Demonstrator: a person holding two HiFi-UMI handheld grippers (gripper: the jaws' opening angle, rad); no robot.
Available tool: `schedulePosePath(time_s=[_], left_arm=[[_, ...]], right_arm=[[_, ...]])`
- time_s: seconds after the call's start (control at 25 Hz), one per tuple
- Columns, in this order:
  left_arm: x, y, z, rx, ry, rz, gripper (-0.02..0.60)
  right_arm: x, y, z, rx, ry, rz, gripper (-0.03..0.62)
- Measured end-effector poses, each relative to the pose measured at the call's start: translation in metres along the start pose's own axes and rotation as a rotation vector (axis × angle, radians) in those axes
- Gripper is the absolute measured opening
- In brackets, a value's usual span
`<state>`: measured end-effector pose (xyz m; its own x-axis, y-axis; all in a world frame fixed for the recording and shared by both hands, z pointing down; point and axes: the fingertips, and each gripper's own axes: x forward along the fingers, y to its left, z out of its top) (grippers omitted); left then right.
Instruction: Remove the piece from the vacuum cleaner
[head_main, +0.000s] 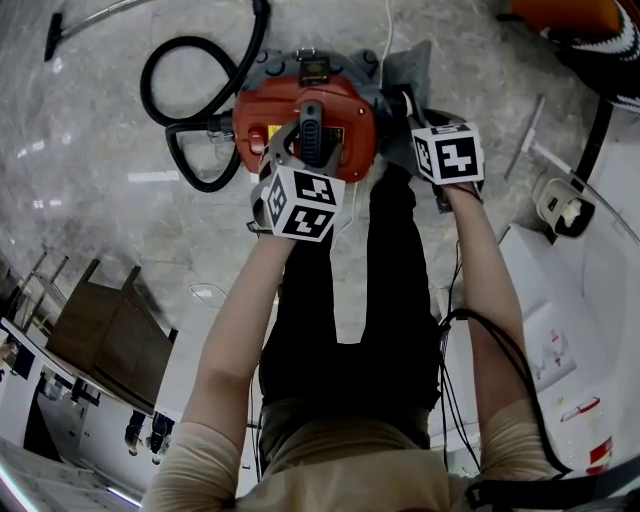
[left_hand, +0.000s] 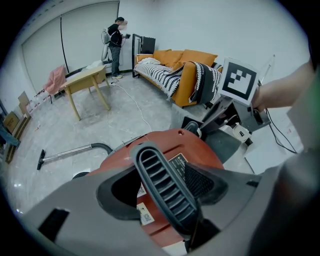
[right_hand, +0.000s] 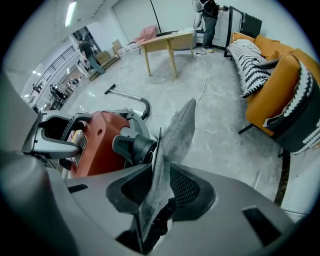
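1. Left claw: its jaws are closed across the black ribbed handle on top of the vacuum cleaner. The handle runs slantwise through the gap and lies against the right-hand pad.
2. Vacuum cleaner: the red body stands on the marble floor, directly beneath the left claw and just to the left of the right claw.
3. Right claw: clamped on a thin grey piece. The sheet stands edge-on between the two pads and rises out past the jaw tips, away from the claw, slightly bent at its far end.
4. Position of the piece: in the head view it projects beyond the right claw, at the right-hand edge of the red body. Whether its far end is free of the machine cannot be told.
5. The round black hose socket sits just left of the piece, close to the right claw's tips.
6. The black hose loops over the floor to the left of the left claw, well clear of both claws.
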<state>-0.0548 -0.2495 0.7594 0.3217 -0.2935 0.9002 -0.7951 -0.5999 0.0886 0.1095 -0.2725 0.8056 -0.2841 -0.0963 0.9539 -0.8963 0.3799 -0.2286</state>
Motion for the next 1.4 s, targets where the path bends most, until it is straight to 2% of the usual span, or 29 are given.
schedulePosePath(time_s=[0.24,0.44,0.64,0.76,0.92,1.08,1.16,1.24,1.32,1.4], left_arm=[[0.001,-0.001,0.001,0.0,-0.003,-0.001,0.279],[0.001,0.001,-0.001,0.004,0.004,0.001,0.279],[0.0,0.001,0.0,0.003,-0.002,0.005,0.279],[-0.001,-0.002,-0.001,0.003,0.0,0.003,0.279],[-0.001,0.001,0.001,0.004,-0.019,0.002,0.279],[0.0,-0.001,0.0,0.007,-0.018,-0.002,0.279],[-0.001,-0.001,-0.001,0.007,-0.014,-0.004,0.279],[-0.001,-0.001,-0.001,0.006,-0.014,-0.007,0.281],[-0.001,-0.001,0.0,0.006,-0.016,-0.008,0.279],[-0.001,-0.001,0.0,0.005,-0.019,-0.005,0.279]], right_arm=[[-0.001,-0.009,-0.005,0.098,-0.054,0.053,0.092],[0.006,-0.006,-0.016,-0.003,-0.09,-0.031,0.089],[0.003,-0.007,-0.012,0.058,-0.12,0.002,0.083],[0.002,-0.006,-0.019,-0.017,-0.124,-0.021,0.083],[0.003,-0.004,-0.02,-0.188,-0.152,-0.115,0.083],[0.003,-0.003,-0.024,-0.284,-0.181,-0.15,0.083],[0.004,-0.005,-0.026,-0.232,-0.204,-0.108,0.083],[0.005,-0.008,-0.029,-0.1,-0.217,-0.048,0.083],[0.007,-0.011,-0.031,0.001,-0.205,-0.005,0.083],[0.009,-0.011,-0.032,0.051,-0.181,0.032,0.081]])
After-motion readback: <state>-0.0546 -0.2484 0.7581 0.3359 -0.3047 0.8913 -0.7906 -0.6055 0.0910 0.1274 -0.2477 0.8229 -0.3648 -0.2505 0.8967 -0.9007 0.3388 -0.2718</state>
